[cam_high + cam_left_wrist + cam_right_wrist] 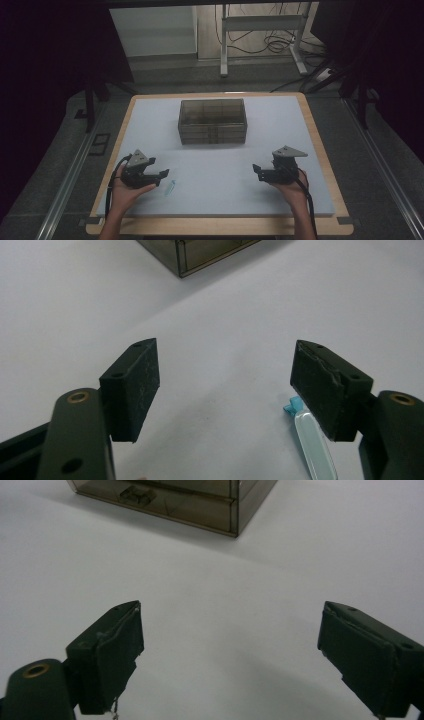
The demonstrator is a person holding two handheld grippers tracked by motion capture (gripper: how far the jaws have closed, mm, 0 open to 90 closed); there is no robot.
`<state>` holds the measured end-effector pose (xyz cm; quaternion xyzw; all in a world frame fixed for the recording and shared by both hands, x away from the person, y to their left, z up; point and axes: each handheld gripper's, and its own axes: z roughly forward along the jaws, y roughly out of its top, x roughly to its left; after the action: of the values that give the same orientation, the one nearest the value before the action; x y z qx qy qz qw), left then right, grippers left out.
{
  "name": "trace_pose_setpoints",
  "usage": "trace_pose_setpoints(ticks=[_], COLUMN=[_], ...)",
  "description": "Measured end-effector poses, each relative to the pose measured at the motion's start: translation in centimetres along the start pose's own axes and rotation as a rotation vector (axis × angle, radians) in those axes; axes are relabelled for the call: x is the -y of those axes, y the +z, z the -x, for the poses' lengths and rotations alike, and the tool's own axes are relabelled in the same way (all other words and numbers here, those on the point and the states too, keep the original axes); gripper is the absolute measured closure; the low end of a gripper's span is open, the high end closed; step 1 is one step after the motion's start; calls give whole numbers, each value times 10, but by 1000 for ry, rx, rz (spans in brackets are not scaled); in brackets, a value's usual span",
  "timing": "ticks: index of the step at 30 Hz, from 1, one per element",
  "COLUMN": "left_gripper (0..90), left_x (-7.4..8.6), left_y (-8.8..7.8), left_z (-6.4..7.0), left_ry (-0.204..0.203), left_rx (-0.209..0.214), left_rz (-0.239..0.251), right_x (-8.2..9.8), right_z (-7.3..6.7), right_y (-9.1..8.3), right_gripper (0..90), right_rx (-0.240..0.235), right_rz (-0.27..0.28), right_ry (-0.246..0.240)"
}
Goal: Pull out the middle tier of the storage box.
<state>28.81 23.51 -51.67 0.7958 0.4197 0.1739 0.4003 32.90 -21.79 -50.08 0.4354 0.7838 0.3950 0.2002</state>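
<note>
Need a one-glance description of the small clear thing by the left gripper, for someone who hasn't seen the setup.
Start at the white mat on the wooden table, with the smoky transparent drawer box at its far middle. Come to the near left, where the left gripper rests with its fingers apart. Just off their tips lies a small clear tube with a blue end, the only loose item there.

We list a smoky translucent drawer box [212, 121], standing toward the table's far edge, midway between the side edges. We list the table [280, 197] itself: a pale grey mat with a light wooden border. Beyond its far edge we note a white desk frame [261, 31], with cables [272, 45] on the floor.
</note>
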Motion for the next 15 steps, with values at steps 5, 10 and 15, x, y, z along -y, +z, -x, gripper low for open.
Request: trace_pose_setpoints(ticks=[5,10,15], left_gripper=[276,274,257], left_x=[1,1,1], left_y=[3,6,8], left_z=[-1,-2,2], left_ry=[-12,-32,-30], left_rx=[-12,-23,-15], left_rz=[-7,-8,-5], right_x=[3,4,4], right_z=[0,0,-2], right_y=[2,6,9], right_gripper=[150,175,179], right_rx=[-11,-52,-77], right_rz=[1,-20,-34], right_ry=[-18,-9,1])
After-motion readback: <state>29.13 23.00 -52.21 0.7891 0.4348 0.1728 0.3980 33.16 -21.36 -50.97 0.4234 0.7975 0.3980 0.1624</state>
